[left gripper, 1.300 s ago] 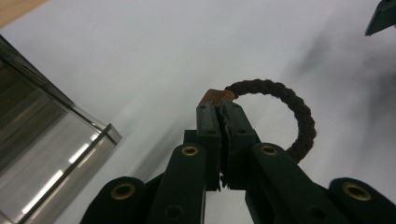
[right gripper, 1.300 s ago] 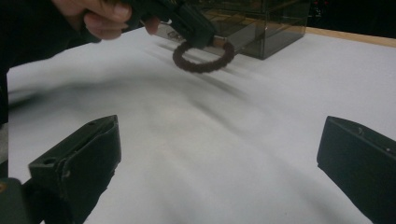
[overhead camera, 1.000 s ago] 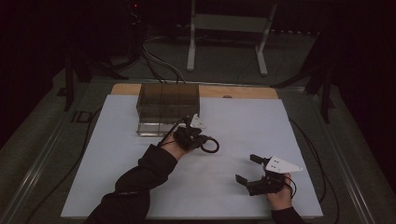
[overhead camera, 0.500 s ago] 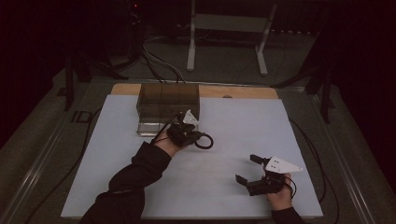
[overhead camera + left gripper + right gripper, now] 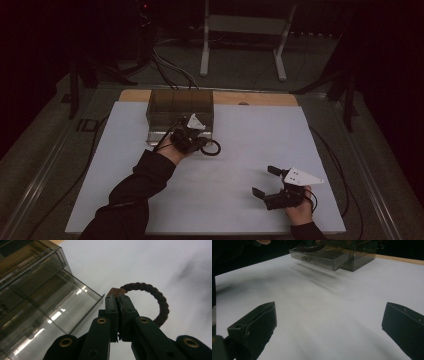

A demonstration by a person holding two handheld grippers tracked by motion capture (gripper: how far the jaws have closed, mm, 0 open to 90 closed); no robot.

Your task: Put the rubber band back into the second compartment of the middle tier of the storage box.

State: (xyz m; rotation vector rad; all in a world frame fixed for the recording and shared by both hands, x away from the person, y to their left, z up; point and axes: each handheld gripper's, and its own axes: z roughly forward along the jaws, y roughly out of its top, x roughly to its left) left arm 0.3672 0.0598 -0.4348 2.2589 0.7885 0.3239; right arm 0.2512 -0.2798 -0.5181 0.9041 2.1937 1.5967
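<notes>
A dark braided ring [image 5: 160,300] with a brown patch hangs from my left gripper [image 5: 117,298], whose jaws are shut on that patch. In the high view the left gripper [image 5: 192,134] hovers at the front of a smoked clear drawer box [image 5: 180,102], and the ring [image 5: 212,148] dangles to its right. The box's lowest drawer [image 5: 75,307] is pulled out beside the jaws. My right gripper [image 5: 270,182] rests near the table's front right, jaws wide open with nothing between them. From the right gripper view [image 5: 329,325] the ring [image 5: 310,247] hangs over the open drawer [image 5: 319,258].
A white mat [image 5: 240,150] covers the table, with a wooden strip [image 5: 260,98] along its far edge. Cables [image 5: 330,150] trail off the right side. A metal stand [image 5: 240,45] is on the floor behind the table.
My left hand has carried the ring up and to the left, closer to the box's open drawer. The right gripper has stayed where it was.
</notes>
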